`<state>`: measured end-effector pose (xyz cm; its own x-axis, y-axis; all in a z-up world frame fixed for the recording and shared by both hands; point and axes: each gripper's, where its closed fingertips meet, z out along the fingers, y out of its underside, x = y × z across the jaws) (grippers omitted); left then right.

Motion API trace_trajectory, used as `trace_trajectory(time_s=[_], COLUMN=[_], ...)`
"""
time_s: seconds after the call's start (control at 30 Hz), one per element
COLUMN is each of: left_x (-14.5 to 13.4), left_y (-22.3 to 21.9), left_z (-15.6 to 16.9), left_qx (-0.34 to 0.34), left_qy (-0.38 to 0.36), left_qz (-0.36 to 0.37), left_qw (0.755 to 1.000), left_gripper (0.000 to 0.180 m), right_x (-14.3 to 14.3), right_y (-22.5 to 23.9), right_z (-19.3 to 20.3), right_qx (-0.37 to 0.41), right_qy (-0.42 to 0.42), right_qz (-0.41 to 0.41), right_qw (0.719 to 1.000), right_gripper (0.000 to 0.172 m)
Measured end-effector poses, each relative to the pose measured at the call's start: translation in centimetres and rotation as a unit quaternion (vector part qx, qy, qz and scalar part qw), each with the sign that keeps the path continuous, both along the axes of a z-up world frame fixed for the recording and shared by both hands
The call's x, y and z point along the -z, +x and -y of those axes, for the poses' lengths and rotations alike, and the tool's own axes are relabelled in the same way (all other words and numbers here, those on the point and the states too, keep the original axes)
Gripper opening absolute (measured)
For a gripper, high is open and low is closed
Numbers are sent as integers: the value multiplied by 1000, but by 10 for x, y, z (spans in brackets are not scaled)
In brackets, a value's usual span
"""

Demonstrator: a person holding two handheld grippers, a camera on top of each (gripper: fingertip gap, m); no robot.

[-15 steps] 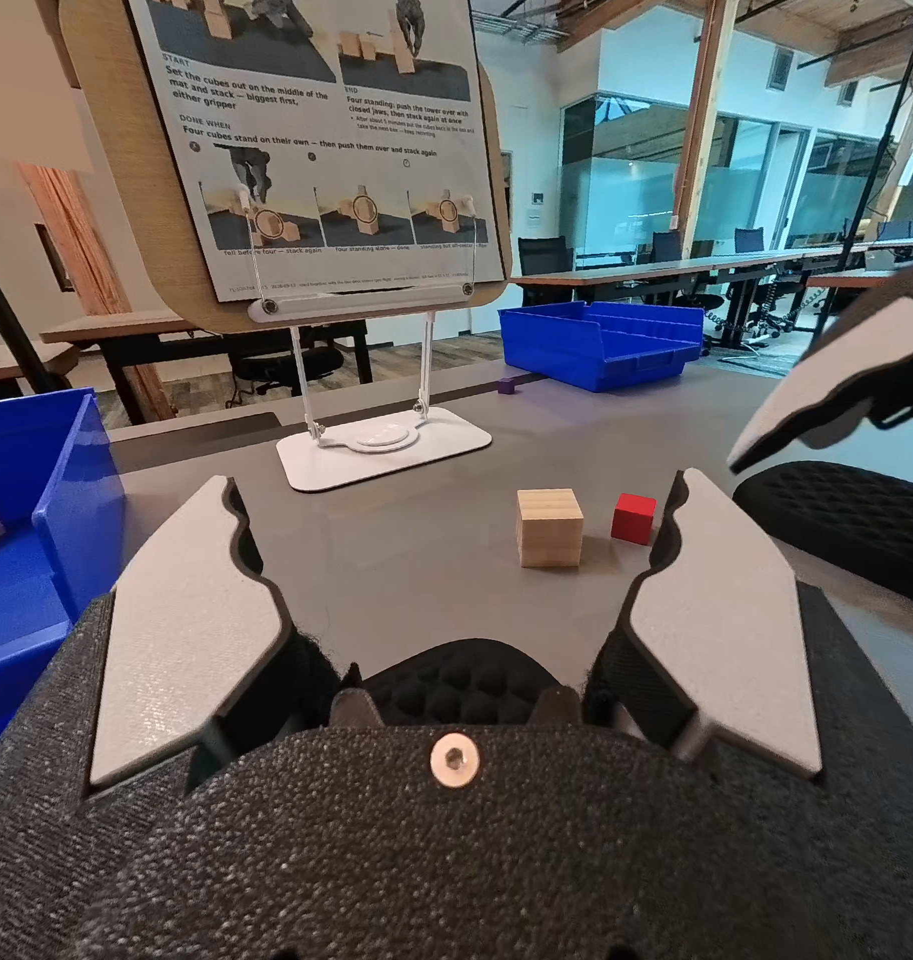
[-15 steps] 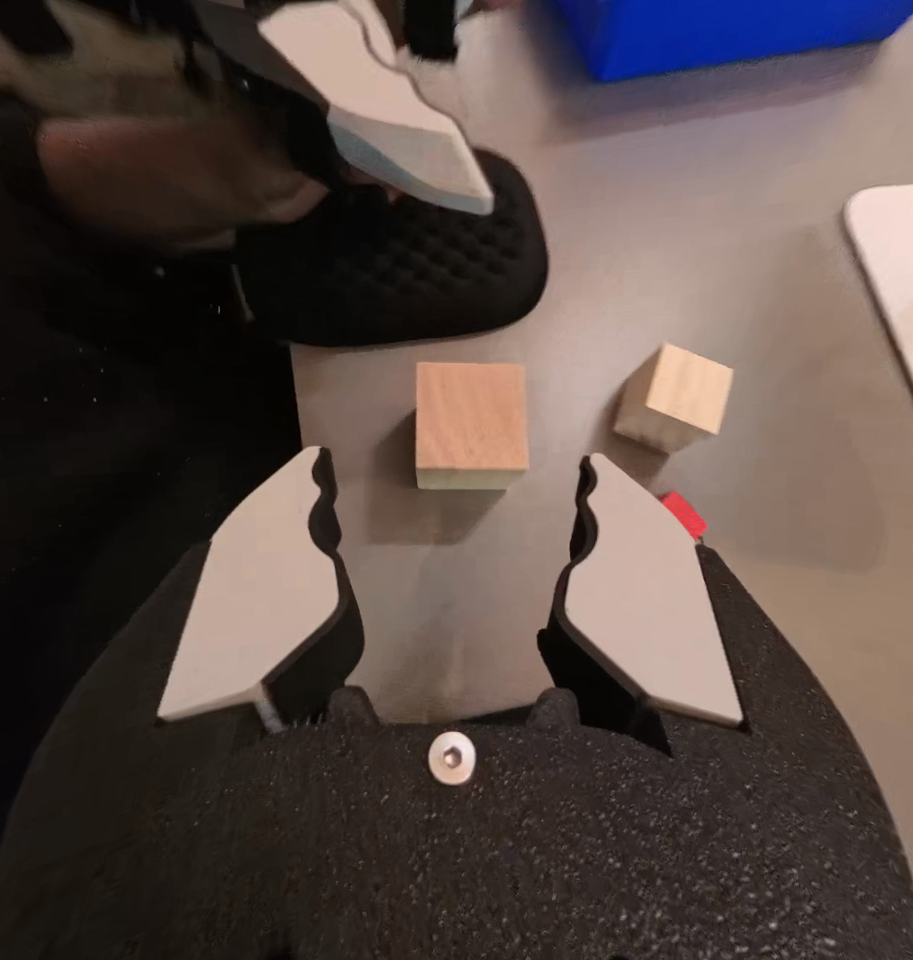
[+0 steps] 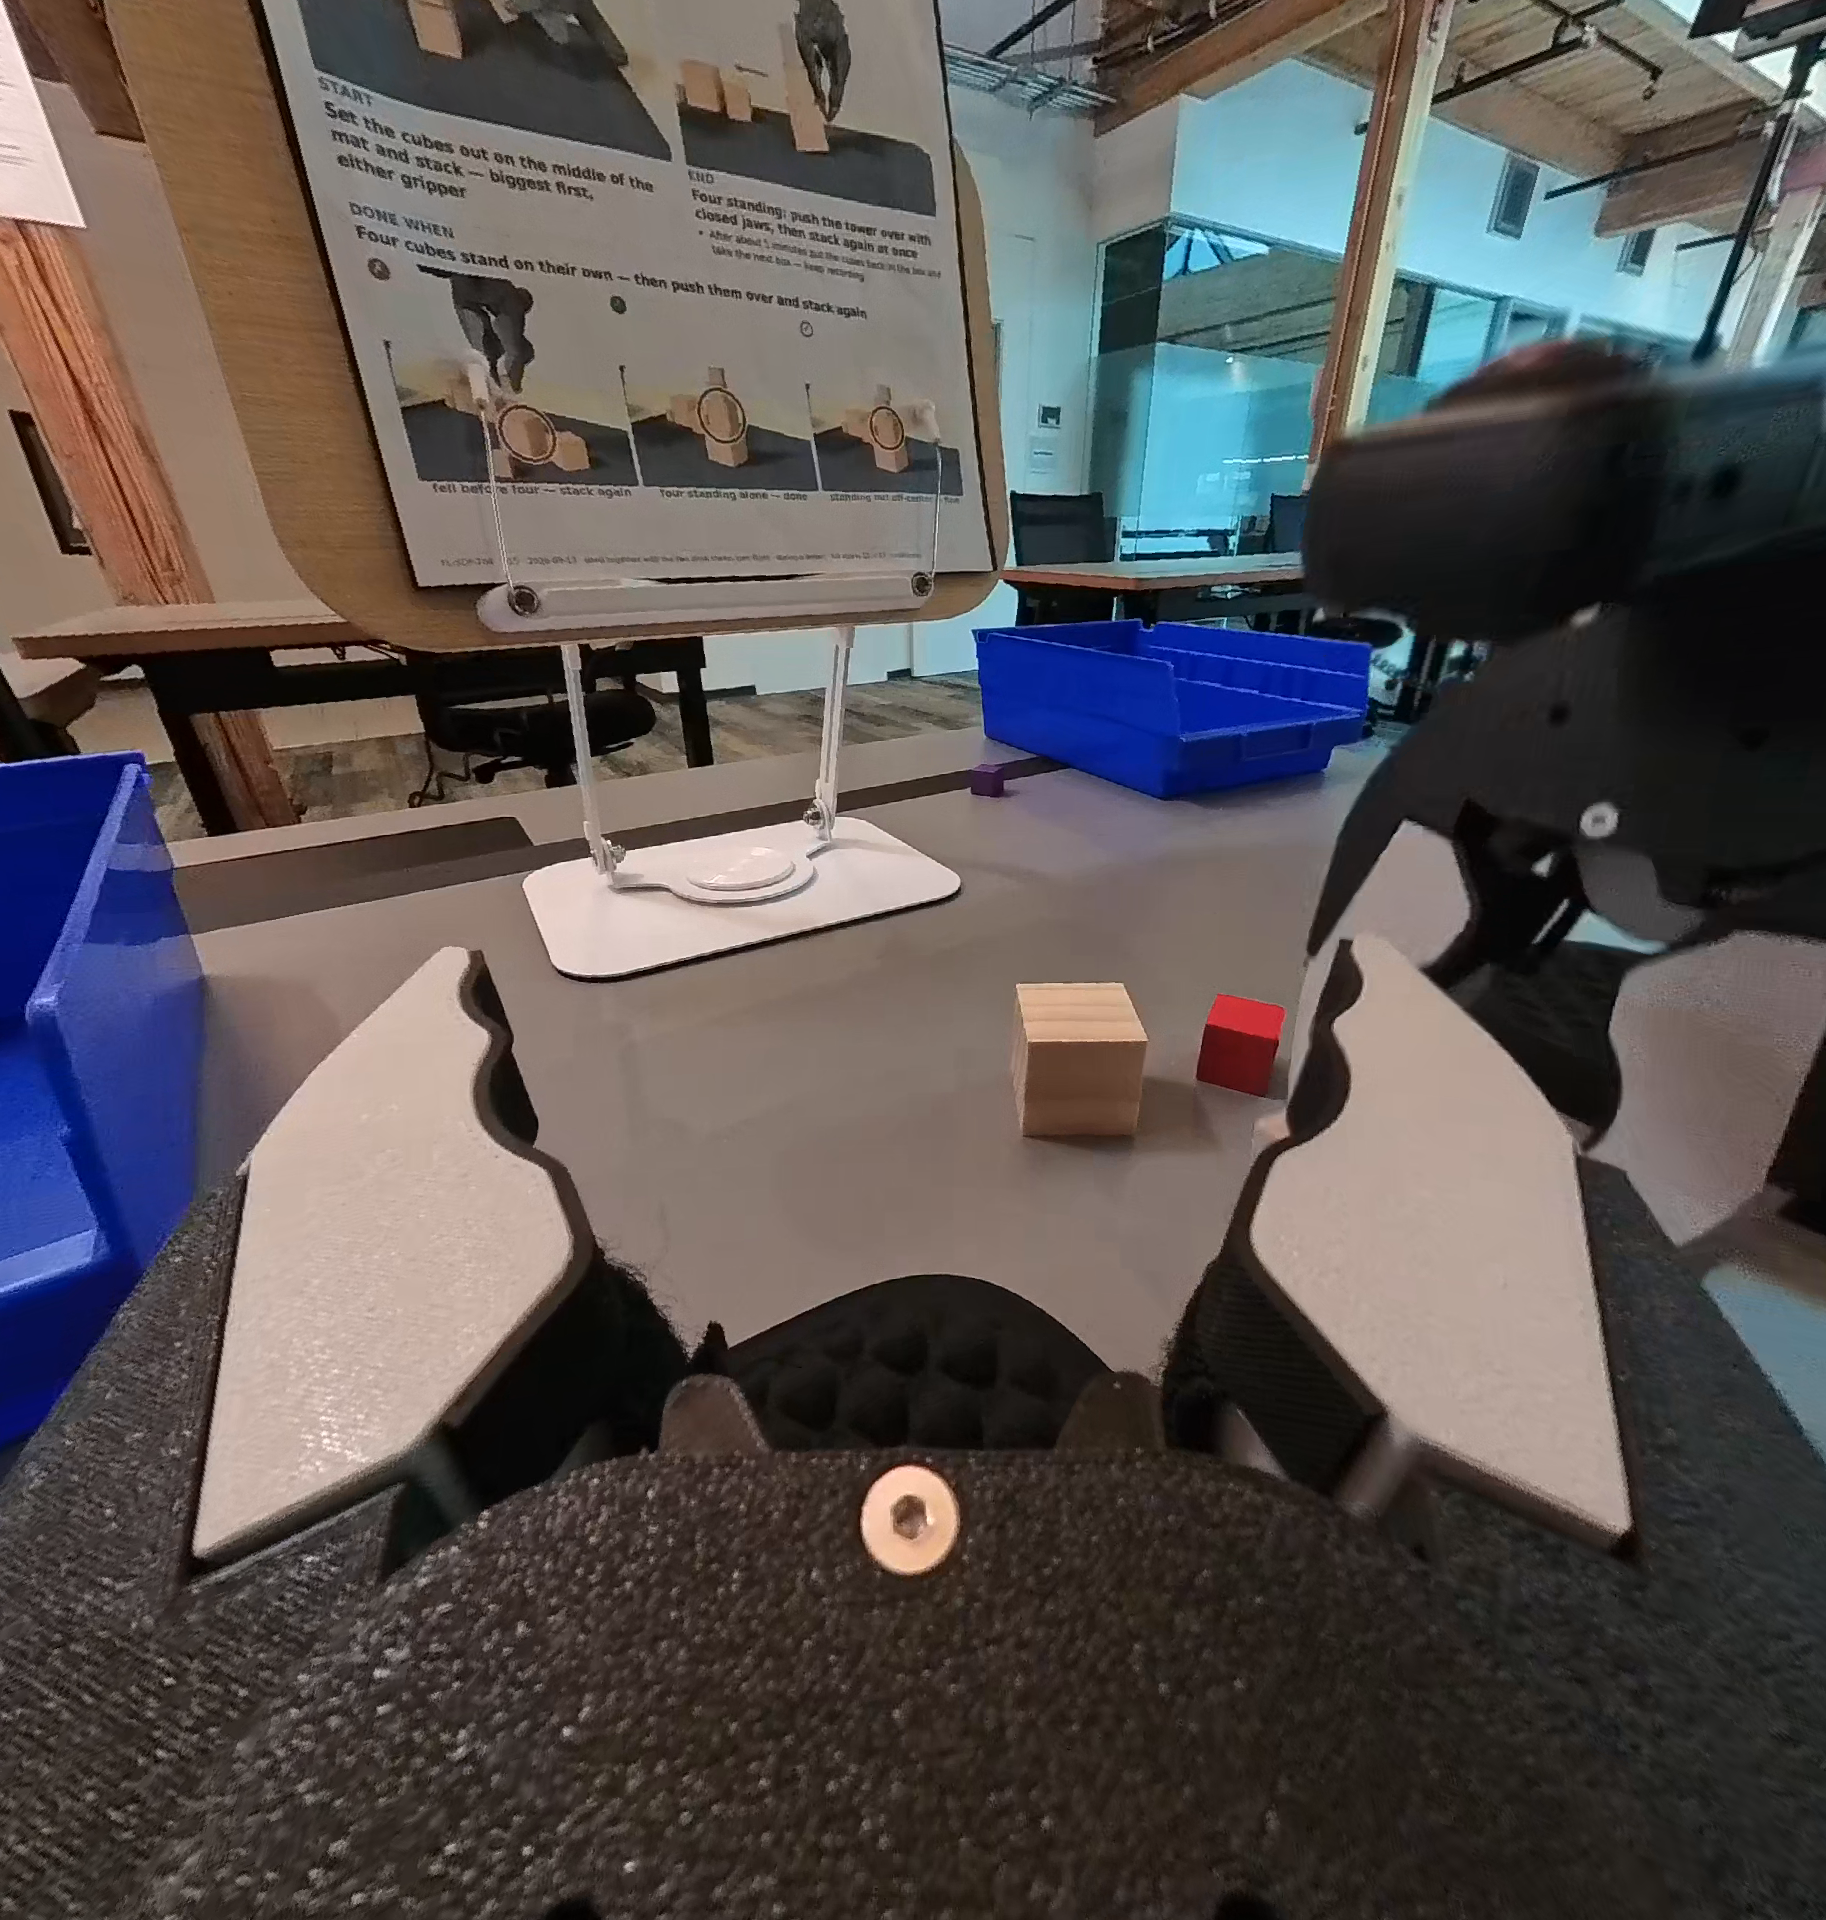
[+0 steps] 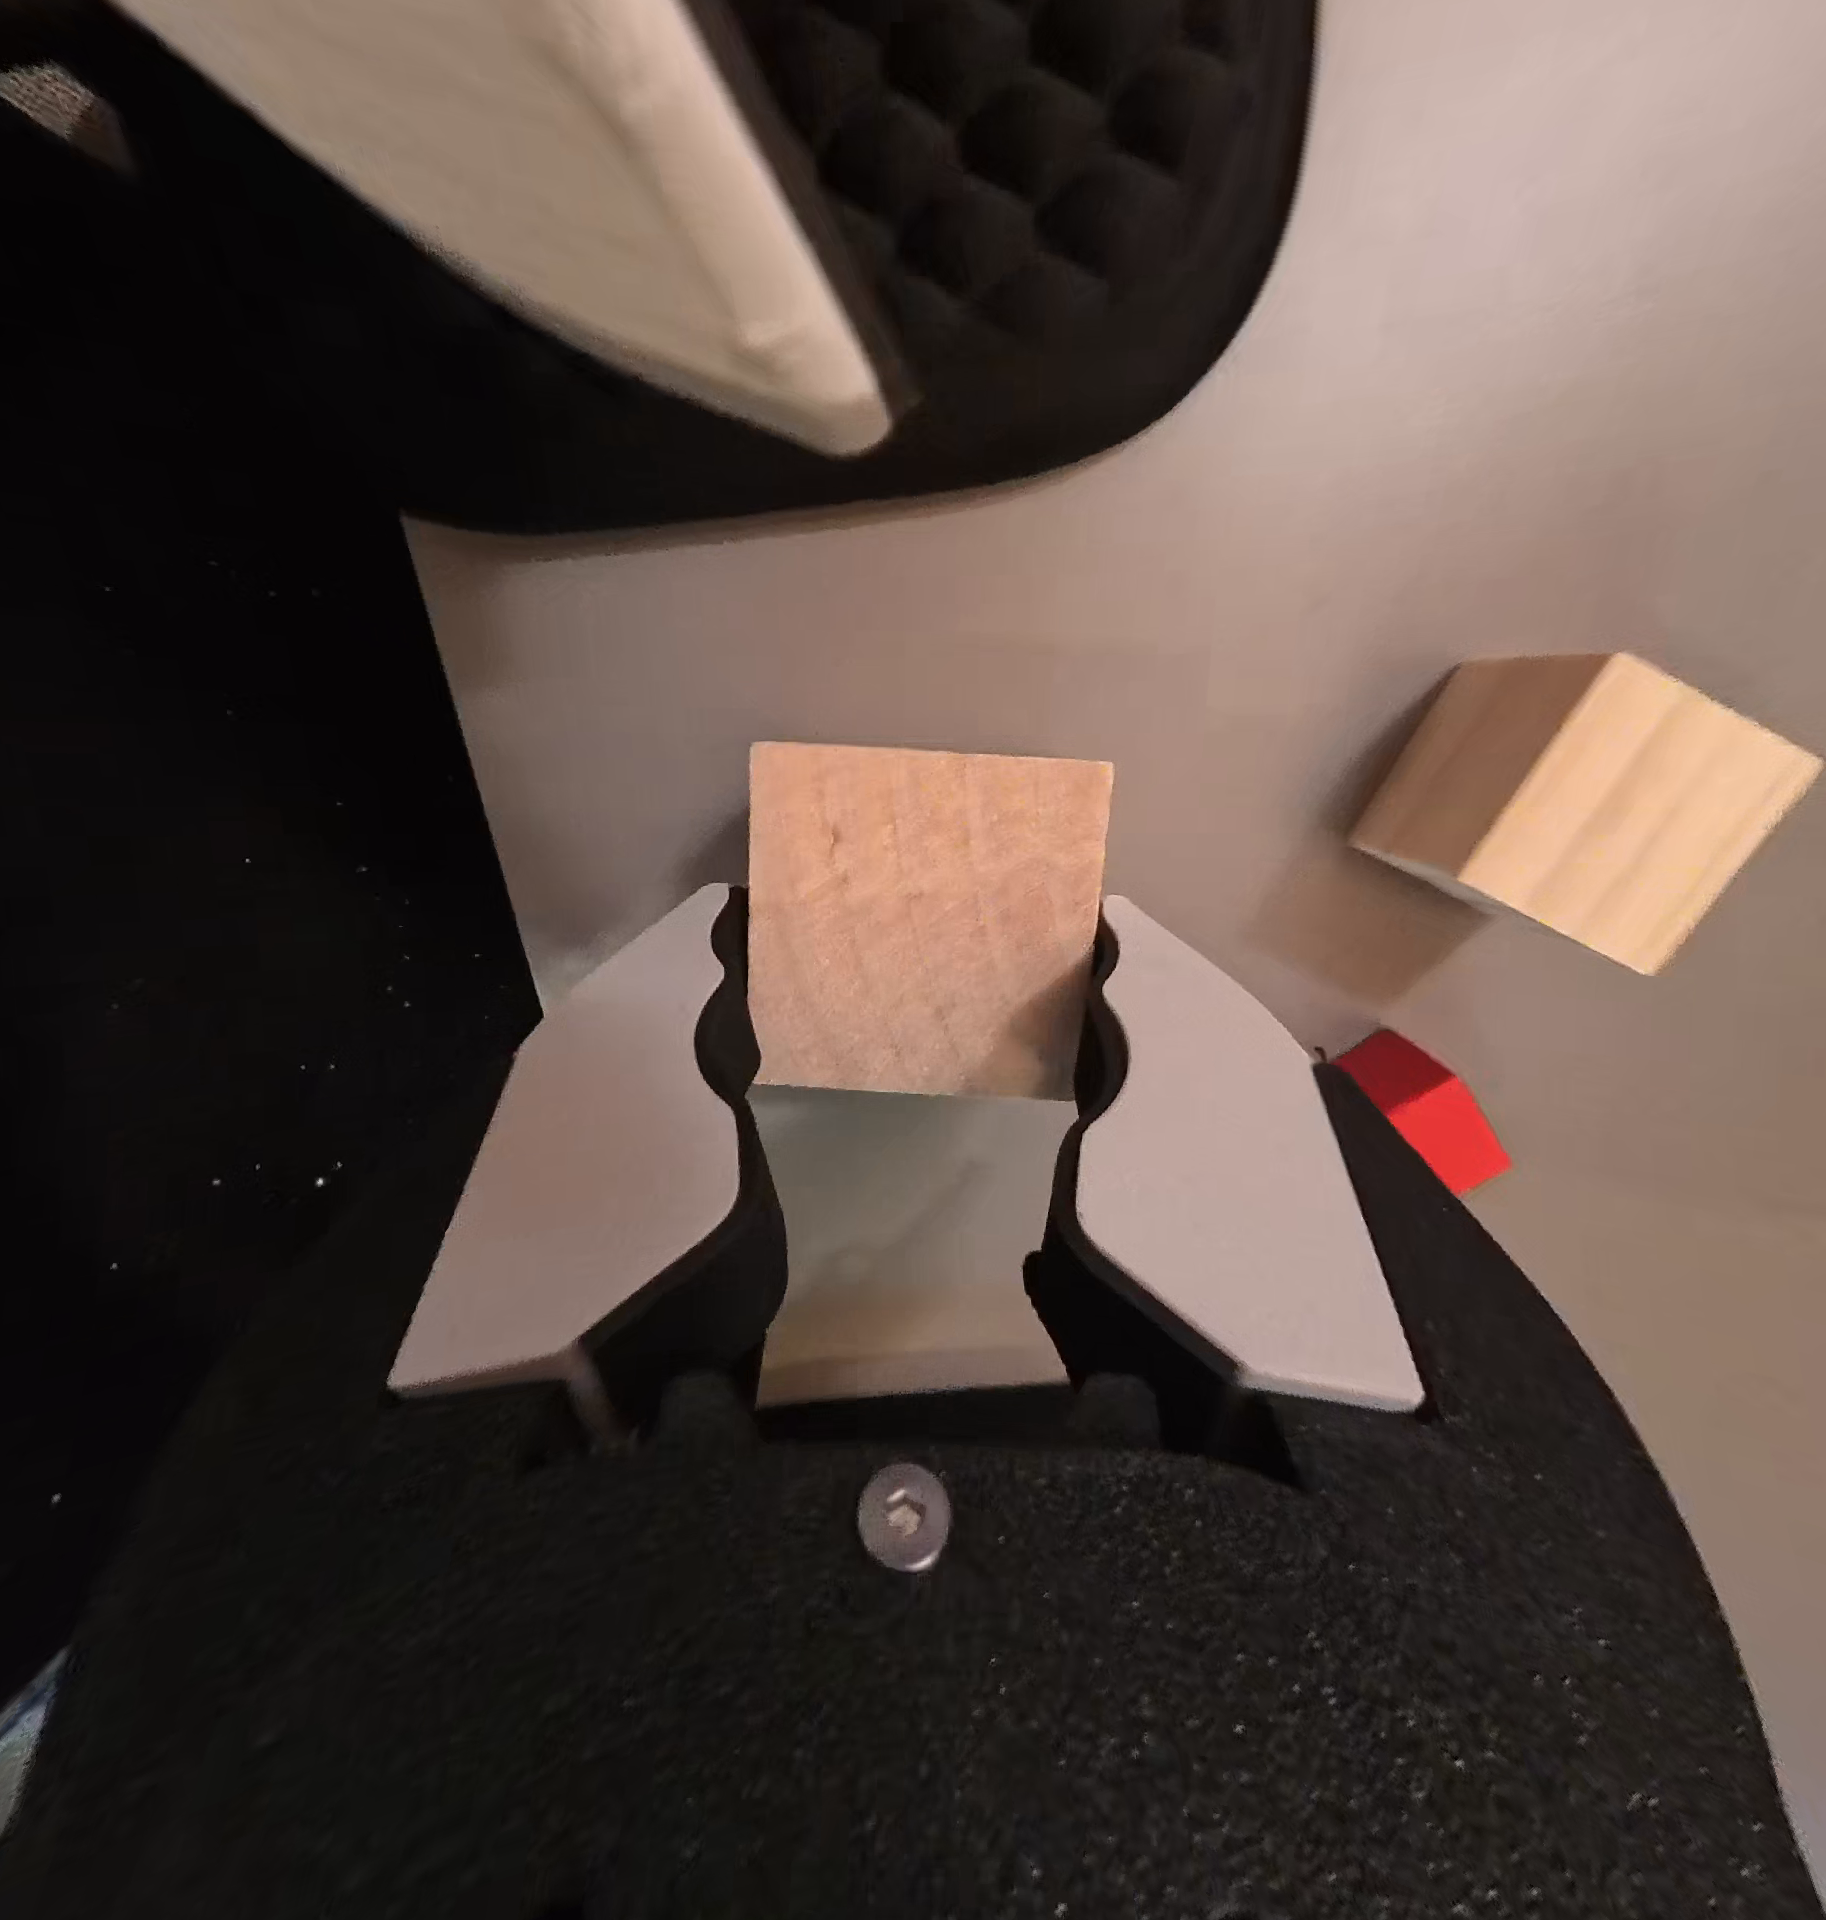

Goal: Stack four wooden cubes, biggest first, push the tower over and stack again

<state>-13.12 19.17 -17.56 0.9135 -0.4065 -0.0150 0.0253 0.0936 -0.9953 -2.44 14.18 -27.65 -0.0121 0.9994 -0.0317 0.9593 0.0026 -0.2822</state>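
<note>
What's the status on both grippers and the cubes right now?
Right gripper shut on large wooden cube, pads pressing both sides. Left gripper wide open, holding nothing. Smaller wooden cube and red cube loose on grey table.

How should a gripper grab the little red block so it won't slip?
Probably from above, pinching two opposite flat sides of the red block. It sits flat on the grey table, apart from the wooden cube, so the fingers have room.

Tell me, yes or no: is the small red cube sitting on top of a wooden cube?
No. The small red cube sits on the grey table beside the wooden cube.
</note>
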Motion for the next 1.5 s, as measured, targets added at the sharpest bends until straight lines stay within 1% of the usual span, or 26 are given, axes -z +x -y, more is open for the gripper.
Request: trace_trajectory(time_s=[0.07,0.13,0.27,0.33,0.37,0.43,0.57,0.67,0.8,1.0,1.23,1.4,1.5], left_x=[0,0,1,1,1,1,2,2,2,2,1,2,2], left_y=[0,1,2,2,2,2,2,2,1,0,1,1,1], left_z=[0,1,1,0,0,0,0,0,0,0,0,0,0], left_qx=[-2,-1,0,-1,-1,-3,-2,-1,1,2,3,4,4], left_qy=[1,2,2,2,2,1,0,-1,-2,-2,0,-1,-1], left_qz=[-3,-6,-9,-10,-11,-12,-13,-8,-2,0,-1,0,1], left_qw=[1000,1000,1000,1000,1000,1000,1000,1000,1000,1000,1000,1000,1000], left_gripper=[141,140,140,140,140,139,138,138,137,136,135,135,134], right_x=[-16,-39,-85,-96,-97,-87,-51,-30,-11,-2,4,7,7], right_y=[-1,-5,-25,-44,-54,-74,-103,-119,-129,-131,-127,-124,-124], right_z=[-7,-22,-68,-94,-107,-131,-165,-178,-189,-194,-197,-198,-198], right_qx=[-2,3,15,19,15,10,3,1,-2,-6,-19,-48,-79], right_qy=[8,25,78,88,91,92,74,52,43,25,29,26,23], right_qz=[-12,-32,-82,-107,-113,-110,-84,-85,-86,-79,-58,-46,-41], right_qw=[1000,999,993,990,989,990,994,995,995,997,998,997,996], right_gripper=[60,60,60,60,60,60,60,59,59,60,60,60,60])
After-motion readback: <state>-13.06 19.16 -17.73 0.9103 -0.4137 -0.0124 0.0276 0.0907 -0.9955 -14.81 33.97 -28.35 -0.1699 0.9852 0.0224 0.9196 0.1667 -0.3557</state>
